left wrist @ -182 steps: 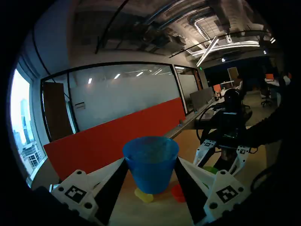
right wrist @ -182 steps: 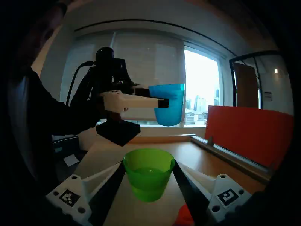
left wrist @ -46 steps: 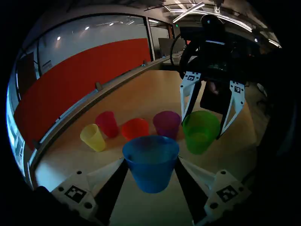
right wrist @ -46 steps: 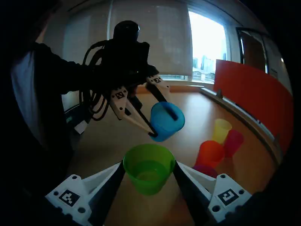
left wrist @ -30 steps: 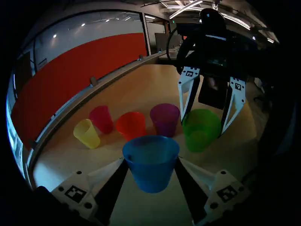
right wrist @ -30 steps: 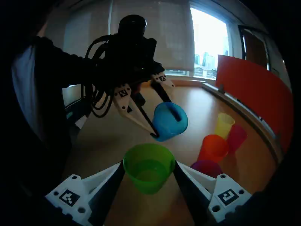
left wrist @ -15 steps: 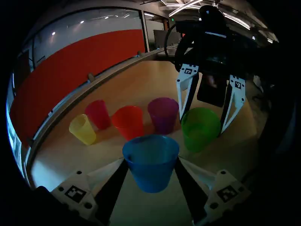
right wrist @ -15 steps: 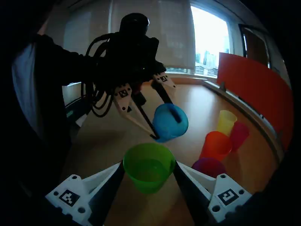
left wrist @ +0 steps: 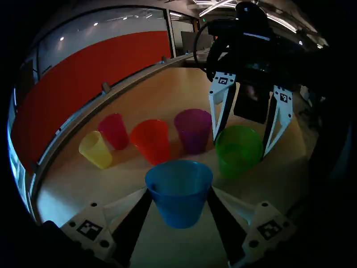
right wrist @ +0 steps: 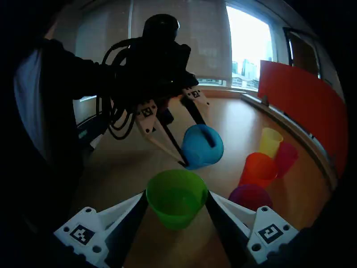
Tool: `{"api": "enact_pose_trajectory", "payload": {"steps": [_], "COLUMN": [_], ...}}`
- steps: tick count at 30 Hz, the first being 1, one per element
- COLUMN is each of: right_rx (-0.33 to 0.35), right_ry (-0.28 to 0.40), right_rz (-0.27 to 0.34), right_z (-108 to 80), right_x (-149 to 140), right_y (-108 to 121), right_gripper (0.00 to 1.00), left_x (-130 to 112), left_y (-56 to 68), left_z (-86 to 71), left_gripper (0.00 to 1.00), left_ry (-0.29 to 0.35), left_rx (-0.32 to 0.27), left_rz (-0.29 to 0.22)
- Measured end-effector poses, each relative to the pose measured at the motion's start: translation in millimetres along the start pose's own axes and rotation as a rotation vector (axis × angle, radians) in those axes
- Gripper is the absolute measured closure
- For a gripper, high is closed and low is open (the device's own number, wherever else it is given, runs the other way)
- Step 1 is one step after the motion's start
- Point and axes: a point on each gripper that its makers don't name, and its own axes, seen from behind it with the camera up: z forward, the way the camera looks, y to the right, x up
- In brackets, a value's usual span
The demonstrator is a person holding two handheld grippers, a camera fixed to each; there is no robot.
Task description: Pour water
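**Both cups gripped, close together over the table**

You had the left gripper (left wrist: 178, 191) clamped on the blue cup (left wrist: 179, 198). The right gripper (right wrist: 176, 195) was clamped on the green cup (right wrist: 176, 206), which carried the water and sat level, probably so nothing spilled. The cups hung near each other low over the table (left wrist: 178, 96), beside the purple cup (left wrist: 193, 129). Compared with half a second earlier, the standing cups looked slightly nearer in the left gripper view, and both grips were unchanged.

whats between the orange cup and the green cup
The purple cup stands between the orange cup and the green cup, as seen in the left gripper view.
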Motion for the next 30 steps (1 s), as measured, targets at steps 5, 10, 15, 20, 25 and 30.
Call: {"api": "enact_pose_trajectory", "payload": {"steps": [5, 10, 15, 20, 25, 30], "right_rx": [0.003, 0.005, 0.002, 0.004, 0.003, -0.002], "right_ry": [-0.007, -0.013, -0.021, -0.028, -0.031, -0.035], "right_rz": [-0.001, -0.002, -0.005, -0.011, -0.01, -0.012], "right_z": [3.1, 3.9, 4.0, 4.9, 4.8, 3.9], "right_x": [-3.5, -6.1, -7.5, -9.0, -10.5, -11.8], "right_y": [-0.4, 0.2, 1.5, 0.5, 0.6, 2.1], "right_gripper": [0.08, 0.08, 0.08, 0.08, 0.08, 0.08], "left_x": [-3.9, -6.9, -9.3, -12.4, -15.5, -17.5], "left_y": [1.0, 2.8, 5.3, 8.8, 12.6, 13.4], "left_z": [3.5, 5.4, 6.4, 8.1, 9.0, 9.3], "left_gripper": [0.17, 0.17, 0.17, 0.17, 0.17, 0.17], "left_ry": [-0.013, -0.029, -0.047, -0.063, -0.074, -0.079], "left_rx": [-0.005, -0.014, -0.017, -0.024, -0.031, -0.03], "left_rz": [-0.003, -0.001, 0.014, 0.027, 0.031, 0.033]}}
